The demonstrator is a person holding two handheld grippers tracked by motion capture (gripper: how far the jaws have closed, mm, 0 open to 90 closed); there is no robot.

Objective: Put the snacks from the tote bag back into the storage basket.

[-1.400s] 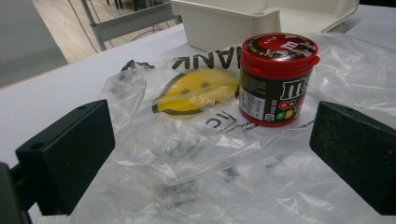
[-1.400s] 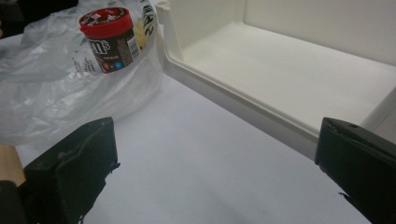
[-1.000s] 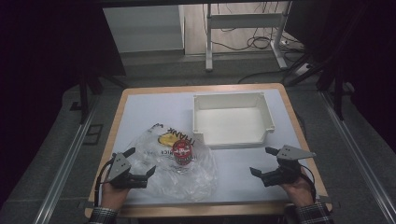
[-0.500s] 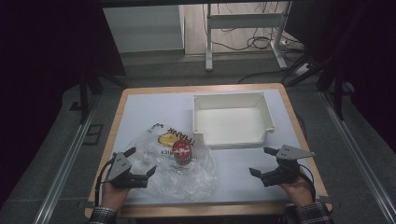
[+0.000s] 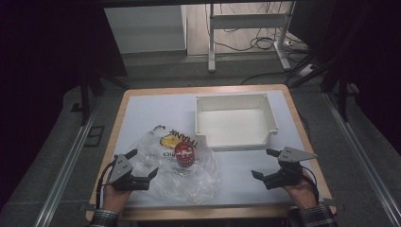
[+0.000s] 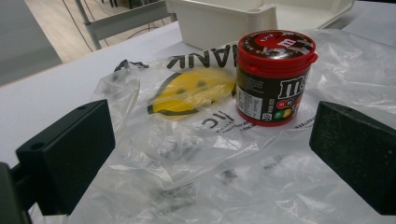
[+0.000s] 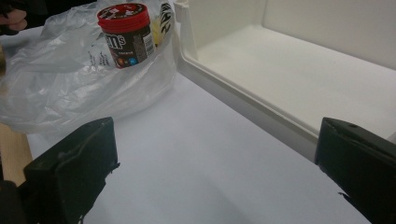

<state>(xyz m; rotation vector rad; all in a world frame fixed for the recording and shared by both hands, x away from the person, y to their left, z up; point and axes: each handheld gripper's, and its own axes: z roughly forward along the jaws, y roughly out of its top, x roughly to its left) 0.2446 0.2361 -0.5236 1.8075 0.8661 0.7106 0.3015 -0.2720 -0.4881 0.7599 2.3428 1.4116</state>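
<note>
The worktop (image 5: 142, 113) is white with a wooden edge, and it stands on a grey floor in a dark room. A red candy tub (image 5: 184, 154) sits upright on a crinkly clear bag (image 5: 198, 177), close to a white bin (image 5: 235, 121). The left gripper (image 5: 142, 166) is at the bag's edge and the right gripper (image 5: 264, 163) is over bare worktop, both with fingers wide apart and holding nothing.
</note>
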